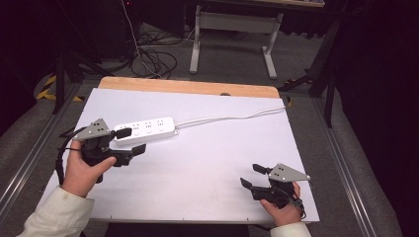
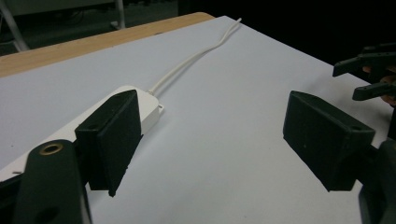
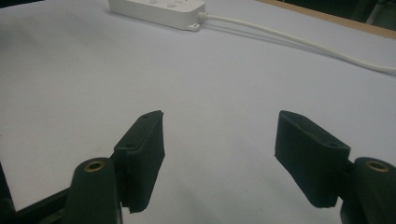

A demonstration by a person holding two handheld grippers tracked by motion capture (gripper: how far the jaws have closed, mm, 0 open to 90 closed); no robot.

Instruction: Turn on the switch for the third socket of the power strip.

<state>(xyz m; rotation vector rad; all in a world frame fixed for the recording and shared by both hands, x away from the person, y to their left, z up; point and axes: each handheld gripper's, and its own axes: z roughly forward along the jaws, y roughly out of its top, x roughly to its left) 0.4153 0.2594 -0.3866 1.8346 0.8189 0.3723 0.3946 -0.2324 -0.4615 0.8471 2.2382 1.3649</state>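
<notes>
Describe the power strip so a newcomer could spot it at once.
Start at the white tabletop with the wooden far edge. On its far left part lies a long white plastic power strip, right by the left gripper. A thin white cord runs from its end, trailing right.

Dim room, grey floor (image 1: 232, 59). White table legs (image 1: 196, 42) at top centre of the frame; tangled cables (image 1: 153, 59) upper left; yellow-black hazard tape (image 1: 47, 86) at left.

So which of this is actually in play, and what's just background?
In play:
power strip and its cord
left tongs, open, one jaw over the strip's near end
right tongs, open, away from it

Background:
desk frame
floor cables
</notes>
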